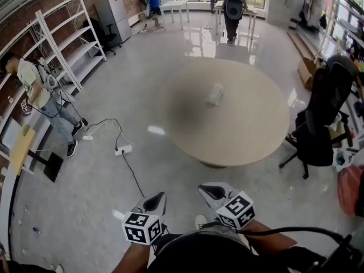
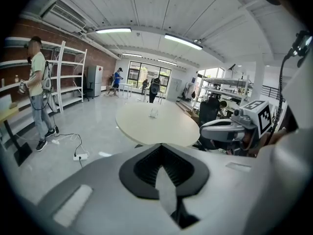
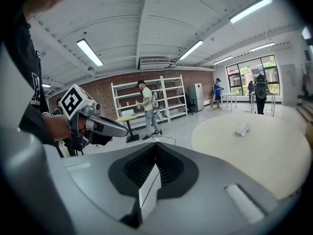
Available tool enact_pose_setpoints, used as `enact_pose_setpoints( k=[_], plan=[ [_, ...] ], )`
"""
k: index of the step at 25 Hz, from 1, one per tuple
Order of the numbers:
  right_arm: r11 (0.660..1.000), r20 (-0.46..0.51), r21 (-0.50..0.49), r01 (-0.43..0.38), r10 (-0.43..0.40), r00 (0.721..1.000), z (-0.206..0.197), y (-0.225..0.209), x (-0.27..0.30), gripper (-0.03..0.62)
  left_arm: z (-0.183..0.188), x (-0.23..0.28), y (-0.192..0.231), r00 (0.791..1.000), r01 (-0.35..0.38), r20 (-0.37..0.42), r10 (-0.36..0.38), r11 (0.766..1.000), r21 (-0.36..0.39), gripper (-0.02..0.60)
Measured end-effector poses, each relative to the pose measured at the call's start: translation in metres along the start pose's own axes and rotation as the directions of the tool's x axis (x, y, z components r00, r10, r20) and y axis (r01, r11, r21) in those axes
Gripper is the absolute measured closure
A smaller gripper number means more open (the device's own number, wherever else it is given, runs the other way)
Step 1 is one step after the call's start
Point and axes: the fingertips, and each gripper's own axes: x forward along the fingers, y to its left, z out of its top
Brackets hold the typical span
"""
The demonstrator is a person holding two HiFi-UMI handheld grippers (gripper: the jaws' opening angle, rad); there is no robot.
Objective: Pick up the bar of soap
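Note:
The bar of soap [image 1: 215, 94] is a small pale block lying near the middle of the round beige table [image 1: 250, 135], well ahead of me. It also shows as a small shape on the table in the left gripper view [image 2: 153, 113] and in the right gripper view [image 3: 242, 128]. My left gripper [image 1: 156, 199] and right gripper [image 1: 208, 190] hang side by side above the floor, short of the table's near edge. Both point toward the table. Each has its jaws pressed together with nothing between them [image 2: 161, 173] [image 3: 150, 174].
A black office chair [image 1: 321, 118] stands at the table's right side. A power strip with cables [image 1: 123, 149] lies on the floor to the left. White shelving [image 1: 68, 38] lines the left brick wall, with a person [image 1: 40, 95] beside it. More people stand at the far tables [image 1: 232, 7].

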Motion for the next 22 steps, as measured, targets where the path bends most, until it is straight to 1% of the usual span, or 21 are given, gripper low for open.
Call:
enact_pose_setpoints(
  k=[3, 6, 9, 12, 14, 16, 18, 22],
  plan=[
    [0.997, 0.010, 0.038, 0.063, -0.064, 0.998, 0.002, -0.040, -0.003, 0.588, 0.018, 0.042, -0.004, 0.998, 0.054, -0.031, -0.053, 0.998, 0.028, 0.574],
    [0.988, 0.007, 0.079, 0.136, -0.137, 0.991, -0.007, -0.065, -0.011, 0.588, 0.026, 0.074, -0.011, 0.992, 0.115, -0.066, -0.111, 0.991, 0.062, 0.574],
    [0.966, -0.002, 0.126, 0.226, -0.228, 0.974, -0.015, -0.087, -0.025, 0.588, 0.034, 0.106, -0.025, 0.976, 0.201, -0.100, -0.192, 0.975, 0.089, 0.574],
    [0.925, -0.012, 0.169, 0.340, -0.343, 0.939, -0.016, -0.100, -0.030, 0.588, 0.046, 0.135, -0.029, 0.943, 0.316, -0.146, -0.298, 0.940, 0.127, 0.574],
    [0.889, -0.022, 0.196, 0.413, -0.417, 0.908, -0.015, -0.105, -0.027, 0.588, 0.056, 0.148, -0.029, 0.914, 0.392, -0.172, -0.366, 0.907, 0.153, 0.574],
    [0.854, -0.025, 0.239, 0.462, -0.471, 0.882, -0.011, -0.107, -0.020, 0.588, 0.064, 0.155, -0.026, 0.886, 0.453, -0.202, -0.418, 0.872, 0.184, 0.574],
    [0.828, -0.018, 0.270, 0.492, -0.506, 0.862, -0.003, -0.105, -0.007, 0.588, 0.072, 0.161, -0.014, 0.865, 0.492, -0.229, -0.446, 0.845, 0.210, 0.574],
    [0.802, -0.013, 0.286, 0.524, -0.544, 0.839, 0.013, -0.099, 0.040, 0.588, 0.090, 0.169, 0.033, 0.845, 0.526, -0.249, -0.473, 0.819, 0.230, 0.574]
  ],
)
